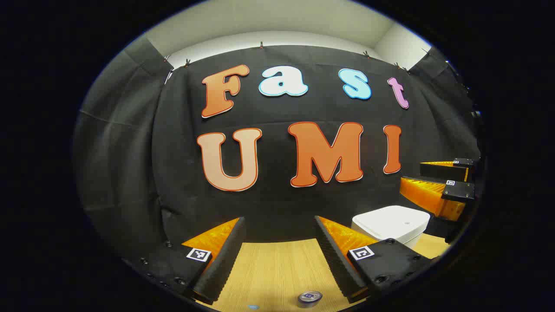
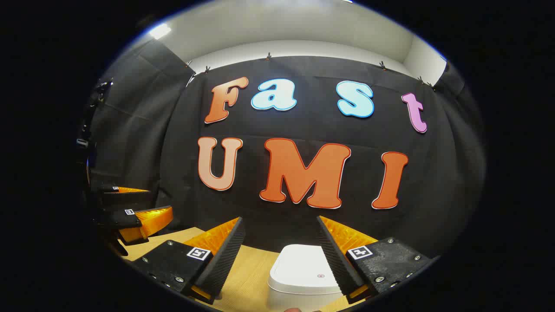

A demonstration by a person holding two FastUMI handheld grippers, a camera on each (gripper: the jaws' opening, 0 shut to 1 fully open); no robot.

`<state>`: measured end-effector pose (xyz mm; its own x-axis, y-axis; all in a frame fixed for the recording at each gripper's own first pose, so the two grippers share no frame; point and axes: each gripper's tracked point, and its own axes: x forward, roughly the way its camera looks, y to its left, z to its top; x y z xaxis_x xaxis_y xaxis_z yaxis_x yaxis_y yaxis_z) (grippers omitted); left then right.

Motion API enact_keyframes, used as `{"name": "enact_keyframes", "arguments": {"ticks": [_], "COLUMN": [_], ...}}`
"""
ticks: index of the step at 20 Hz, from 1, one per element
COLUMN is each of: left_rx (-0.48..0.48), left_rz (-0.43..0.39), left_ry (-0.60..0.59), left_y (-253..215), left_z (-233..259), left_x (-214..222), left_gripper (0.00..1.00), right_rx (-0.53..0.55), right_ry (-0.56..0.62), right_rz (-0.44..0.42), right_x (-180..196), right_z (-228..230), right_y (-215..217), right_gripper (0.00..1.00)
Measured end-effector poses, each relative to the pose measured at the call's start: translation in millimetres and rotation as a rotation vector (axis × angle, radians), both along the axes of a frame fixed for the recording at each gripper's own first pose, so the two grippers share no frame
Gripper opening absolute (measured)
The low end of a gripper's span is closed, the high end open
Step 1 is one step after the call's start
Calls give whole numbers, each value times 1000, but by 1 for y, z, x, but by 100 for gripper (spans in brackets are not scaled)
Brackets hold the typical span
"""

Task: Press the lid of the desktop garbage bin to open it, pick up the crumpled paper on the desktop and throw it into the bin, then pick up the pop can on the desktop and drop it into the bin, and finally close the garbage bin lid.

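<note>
The white desktop bin (image 1: 390, 224) stands on the wooden desk with its lid down, to the right of my left gripper (image 1: 279, 219), which is open and holds nothing. The silver top of the pop can (image 1: 310, 297) shows low between the left gripper's fingers, close to the camera. In the right gripper view the bin (image 2: 303, 268) sits just below and between the fingers of my right gripper (image 2: 279, 219), which hovers open over the lid. The right gripper (image 1: 412, 171) also shows above the bin in the left gripper view. The left gripper (image 2: 159, 200) shows far left, open.
The wooden desk (image 1: 277, 268) runs back to the black cloth wall. A small blue speck (image 1: 253, 307) lies on the desk near the can. Black cloth walls close the booth on both sides.
</note>
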<state>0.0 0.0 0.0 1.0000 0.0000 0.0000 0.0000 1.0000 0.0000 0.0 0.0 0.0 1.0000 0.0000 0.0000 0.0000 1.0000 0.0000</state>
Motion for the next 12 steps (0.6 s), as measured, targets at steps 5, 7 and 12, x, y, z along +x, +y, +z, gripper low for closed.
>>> {"name": "enact_keyframes", "arguments": {"ticks": [5, 7, 12], "left_rx": [-2, -4, -2], "left_rz": [11, 18, 33], "left_ry": [7, 9, 15], "left_y": [4, 5, 7], "left_z": [-3, -4, -7], "left_x": [1, 1, 2], "left_gripper": [96, 96, 96], "right_rx": [8, 2, -9], "right_ry": [16, 20, 21], "right_rz": [-8, -18, -35], "right_x": [5, 7, 6], "right_z": [-3, -4, -4], "right_y": [-5, -11, -22], "right_gripper": [99, 99, 94]}}
